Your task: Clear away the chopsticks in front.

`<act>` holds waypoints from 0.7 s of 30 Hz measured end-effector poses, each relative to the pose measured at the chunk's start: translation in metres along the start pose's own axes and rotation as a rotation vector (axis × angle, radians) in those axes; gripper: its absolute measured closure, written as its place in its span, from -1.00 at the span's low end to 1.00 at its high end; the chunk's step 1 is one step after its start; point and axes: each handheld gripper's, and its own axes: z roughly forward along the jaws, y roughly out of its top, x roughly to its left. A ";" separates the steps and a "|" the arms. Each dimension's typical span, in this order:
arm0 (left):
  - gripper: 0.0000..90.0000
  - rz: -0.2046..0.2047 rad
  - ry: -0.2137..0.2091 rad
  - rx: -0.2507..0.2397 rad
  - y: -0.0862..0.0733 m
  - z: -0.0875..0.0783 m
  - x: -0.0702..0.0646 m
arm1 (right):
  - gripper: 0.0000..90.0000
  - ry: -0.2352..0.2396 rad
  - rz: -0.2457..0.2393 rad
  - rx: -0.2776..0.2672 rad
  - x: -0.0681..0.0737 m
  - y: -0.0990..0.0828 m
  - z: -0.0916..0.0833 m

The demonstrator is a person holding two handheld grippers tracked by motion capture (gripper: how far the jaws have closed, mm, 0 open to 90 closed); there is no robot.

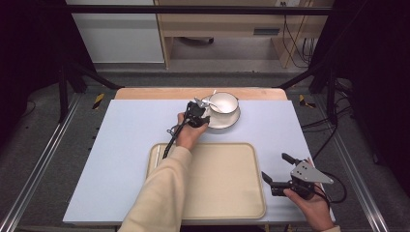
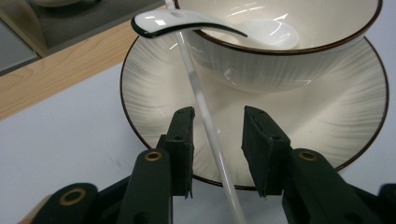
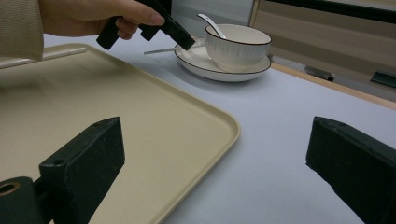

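The left gripper (image 2: 217, 140) is at the near rim of the plate (image 2: 327, 121), with a thin white stick (image 2: 205, 112), probably a chopstick, passing between its two jaws. The jaws are only partly open, and there is a gap on each side of the stick, so they do not press it yet; nothing is held. The stick leans with its far end under the spoon handle and its near end coming off the plate rim onto the blue mat (image 1: 130, 140), so it is raised a little from the surface. This is likely why the gripper comes to it here, where the jaws can go on both sides of it. In the high view the left gripper (image 1: 197, 116) is just left of the plate, at the far middle of the table. The right gripper (image 1: 278, 171) rests on the mat beside the right edge of the tray (image 1: 222, 193), well apart from the dishes. Its jaws are wide open and empty, and it seems to wait. The tray is empty and near the person, probably as the place for the dishes. Counted: one bowl (image 1: 223, 102), one plate, one spoon (image 2: 210, 25) lying in the bowl, one white stick, one tray, two grippers.
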 end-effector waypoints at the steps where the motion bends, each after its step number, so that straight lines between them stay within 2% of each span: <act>1: 0.45 -0.010 0.004 0.004 -0.001 0.002 0.001 | -0.90 0.000 -0.001 0.000 0.000 0.000 0.000; 12: 0.64 -0.051 0.011 0.016 -0.003 0.011 0.000 | -0.90 0.001 -0.001 -0.001 0.000 0.000 0.000; 17: 0.75 -0.069 0.037 0.016 -0.003 0.012 0.001 | -0.90 -0.003 0.002 -0.002 -0.001 0.000 0.000; 21: 0.85 -0.100 0.059 0.014 -0.003 0.011 0.002 | -0.90 -0.002 0.002 0.000 -0.001 0.000 0.000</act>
